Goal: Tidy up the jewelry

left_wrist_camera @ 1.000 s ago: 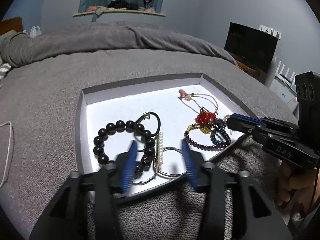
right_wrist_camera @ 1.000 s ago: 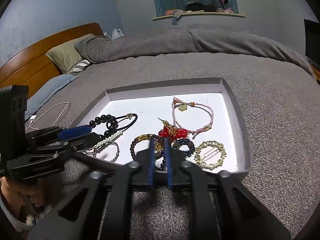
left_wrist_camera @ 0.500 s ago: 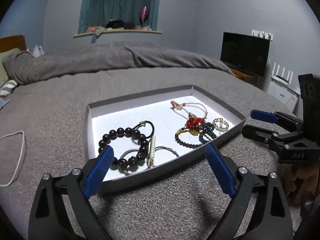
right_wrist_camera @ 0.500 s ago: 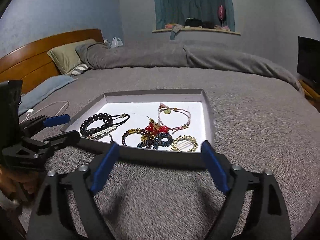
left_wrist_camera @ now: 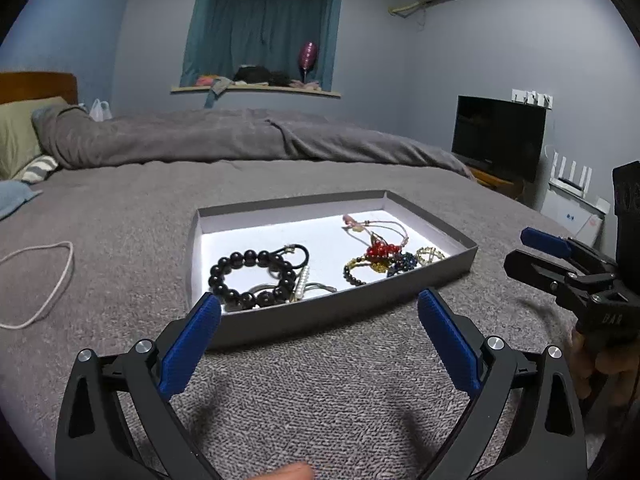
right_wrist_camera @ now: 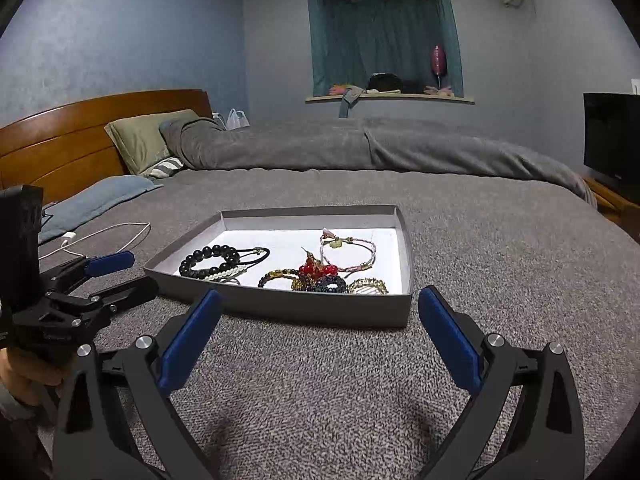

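Held spread wide and empty, the left gripper (left_wrist_camera: 318, 334) and right gripper (right_wrist_camera: 320, 332) are kept short of the grey tray (right_wrist_camera: 304, 307), in which the jewelry (right_wrist_camera: 320, 272) is laid on the bedspread (right_wrist_camera: 500, 264).

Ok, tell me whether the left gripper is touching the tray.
Apart. The right wrist view shows the left gripper open beside the tray, with grey bedspread visible between its fingertips and the tray's corner.

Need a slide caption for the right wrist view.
Open right gripper faces the jewelry tray on the bed, left gripper open beside it.
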